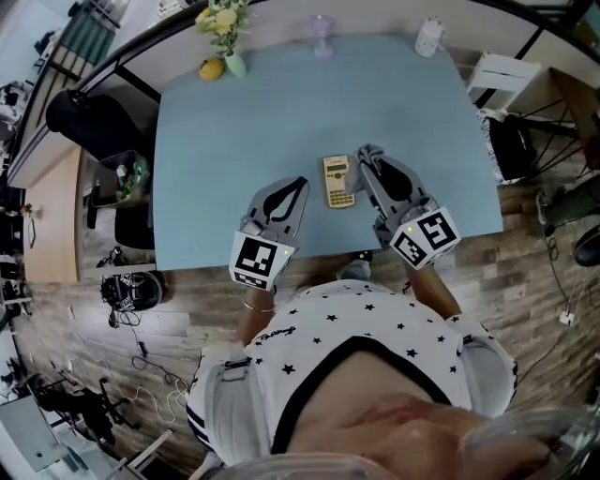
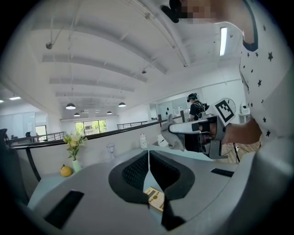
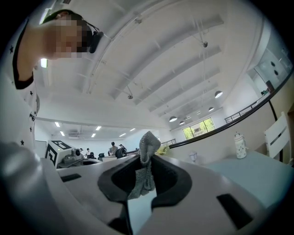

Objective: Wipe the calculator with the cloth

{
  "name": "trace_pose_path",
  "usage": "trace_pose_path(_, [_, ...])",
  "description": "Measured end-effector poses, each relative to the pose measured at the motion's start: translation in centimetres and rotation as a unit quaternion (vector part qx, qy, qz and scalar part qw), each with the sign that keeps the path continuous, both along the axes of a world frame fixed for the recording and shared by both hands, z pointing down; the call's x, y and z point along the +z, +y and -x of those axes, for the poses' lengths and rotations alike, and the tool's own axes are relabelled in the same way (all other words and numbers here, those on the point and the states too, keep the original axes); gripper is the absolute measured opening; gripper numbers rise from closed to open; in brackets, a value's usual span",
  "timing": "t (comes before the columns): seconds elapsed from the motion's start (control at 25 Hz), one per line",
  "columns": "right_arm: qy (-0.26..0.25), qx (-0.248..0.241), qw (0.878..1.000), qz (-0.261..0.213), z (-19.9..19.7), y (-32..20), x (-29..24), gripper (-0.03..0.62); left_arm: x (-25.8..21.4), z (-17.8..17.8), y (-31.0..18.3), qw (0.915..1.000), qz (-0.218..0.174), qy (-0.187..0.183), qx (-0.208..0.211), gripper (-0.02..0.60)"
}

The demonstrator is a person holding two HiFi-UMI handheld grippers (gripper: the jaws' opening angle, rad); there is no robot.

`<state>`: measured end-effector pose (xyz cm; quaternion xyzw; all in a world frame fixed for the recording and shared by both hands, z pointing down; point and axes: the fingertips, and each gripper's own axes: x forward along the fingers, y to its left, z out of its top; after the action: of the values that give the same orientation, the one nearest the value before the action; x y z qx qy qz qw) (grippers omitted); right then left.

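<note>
A tan calculator (image 1: 338,180) lies flat on the light blue table (image 1: 234,169), near its front edge. My left gripper (image 1: 298,184) sits just left of it, jaws shut with nothing between them; the calculator (image 2: 155,198) shows below the jaws in the left gripper view. My right gripper (image 1: 366,155) stands to the right of the calculator, shut on a grey cloth (image 3: 144,170) that sticks up past the tips and hangs down between the jaws. The cloth (image 1: 367,152) shows as a small grey tuft in the head view.
At the table's far edge stand a vase of yellow flowers (image 1: 225,28), a yellow fruit (image 1: 211,67), a clear glass (image 1: 322,36) and a white mug (image 1: 429,37). A white chair (image 1: 502,80) stands to the right, a black chair (image 1: 94,117) to the left.
</note>
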<state>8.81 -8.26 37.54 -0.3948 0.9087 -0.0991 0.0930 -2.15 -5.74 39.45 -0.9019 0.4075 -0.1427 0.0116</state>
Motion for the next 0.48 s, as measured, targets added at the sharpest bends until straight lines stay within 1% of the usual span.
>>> trace_pose_path(0.24, [0.010, -0.026, 1.000, -0.012, -0.8, -1.8, 0.1, 0.060, 0.2, -0.7, -1.5, 0.9997, -0.004, 0.000, -0.025, 0.031])
trace_pose_path(0.48, [0.019, -0.051, 0.998, -0.003, -0.3, -3.9, 1.1, 0.059, 0.6, -0.5, -2.8, 0.9987, -0.004, 0.004, -0.050, 0.031])
